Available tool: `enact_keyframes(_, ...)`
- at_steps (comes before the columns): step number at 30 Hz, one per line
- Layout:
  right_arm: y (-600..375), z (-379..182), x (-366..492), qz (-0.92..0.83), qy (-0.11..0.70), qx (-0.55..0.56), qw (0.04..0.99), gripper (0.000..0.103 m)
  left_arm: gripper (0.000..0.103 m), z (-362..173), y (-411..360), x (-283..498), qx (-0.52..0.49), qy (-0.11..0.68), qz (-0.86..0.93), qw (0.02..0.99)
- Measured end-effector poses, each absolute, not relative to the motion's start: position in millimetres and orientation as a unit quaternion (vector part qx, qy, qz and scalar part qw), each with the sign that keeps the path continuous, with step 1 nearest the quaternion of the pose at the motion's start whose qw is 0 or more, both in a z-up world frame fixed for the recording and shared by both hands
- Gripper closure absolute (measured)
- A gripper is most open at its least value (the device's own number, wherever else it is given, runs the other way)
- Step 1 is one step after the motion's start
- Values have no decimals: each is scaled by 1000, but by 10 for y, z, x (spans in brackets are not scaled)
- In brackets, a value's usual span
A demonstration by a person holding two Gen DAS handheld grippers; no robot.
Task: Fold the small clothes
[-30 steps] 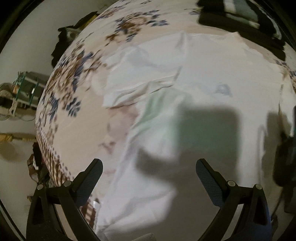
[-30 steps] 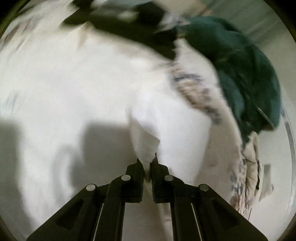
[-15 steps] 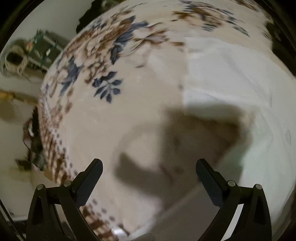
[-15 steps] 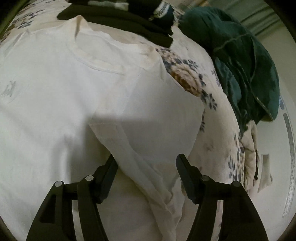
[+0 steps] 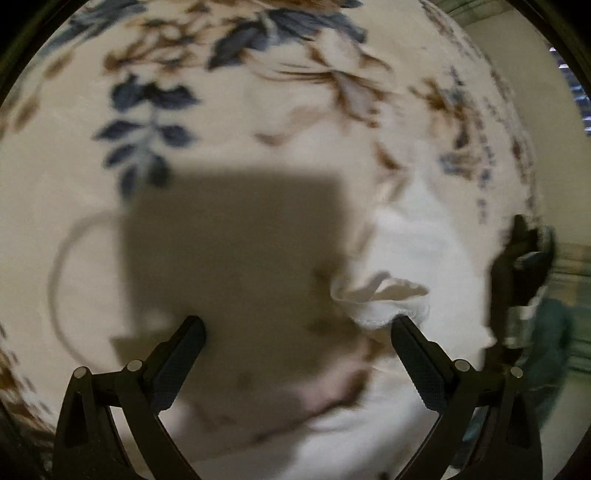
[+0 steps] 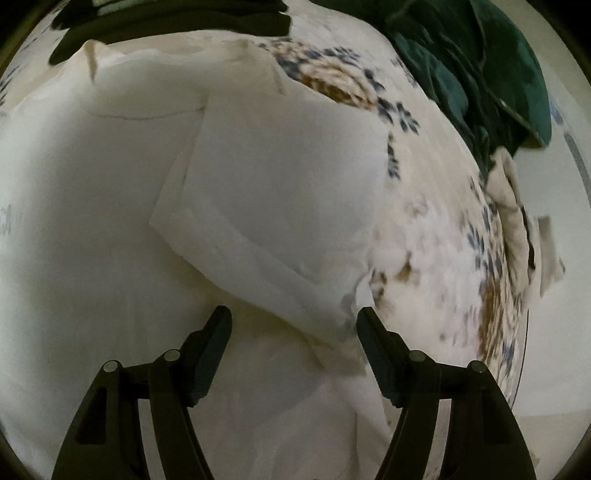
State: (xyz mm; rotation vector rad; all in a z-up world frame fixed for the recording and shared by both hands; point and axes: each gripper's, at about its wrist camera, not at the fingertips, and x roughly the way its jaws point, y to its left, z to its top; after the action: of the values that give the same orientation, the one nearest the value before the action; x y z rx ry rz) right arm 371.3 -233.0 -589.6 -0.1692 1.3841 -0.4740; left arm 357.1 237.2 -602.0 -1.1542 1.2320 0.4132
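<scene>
A white T-shirt [image 6: 110, 206] of thin, soft cotton lies spread on a cream bedspread [image 6: 436, 258] printed with blue and brown flowers. Its sleeve [image 6: 280, 206] is folded inward over the body, making a flat, angular flap with a straight hemmed edge. The right gripper [image 6: 293, 321] hovers over that flap, jaws wide apart and holding nothing.

Only the right wrist view shows the ribbed neckline, a heap of dark green cloth [image 6: 480, 62] at the far right and black garments [image 6: 170, 22] beyond the collar. The left wrist view shows mostly bare bedspread [image 5: 74, 177] under a square shadow, with a rumpled white hem [image 5: 384, 295] just beside the right finger. The left gripper [image 5: 297, 330] is also spread open and empty.
</scene>
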Motion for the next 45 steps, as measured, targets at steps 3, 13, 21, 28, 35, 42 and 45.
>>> enact_keyframes(3,-2321,-5851,3667,-223,634,-64,737,31,4,-5954,2289,3589,-527,532,157,643)
enact_keyframes(13,-2271,-5808,3560,-224,643,-43,731,31,98,-5944,2131,3830,-523,501,132,677)
enact_keyframes(21,-2458,-5827,3468,-237,646,-31,725,31,98,-5091,1051,4266,-251,482,25,839)
enact_keyframes(28,-2743,-5788,3418,-255,648,-13,718,31,90,-5309,-66,4123,-111,565,-85,813)
enact_keyframes(35,-2872,-5704,3399,-254,644,-3,721,31,8,-5349,263,3931,-98,574,-35,812)
enact_keyframes(42,-2827,-5554,3606,-164,642,141,736,31,8,-5458,604,4469,-34,560,82,824)
enact_keyframes(45,-2624,-5493,4018,-74,635,212,739,31,8,-5417,736,4469,7,545,134,828)
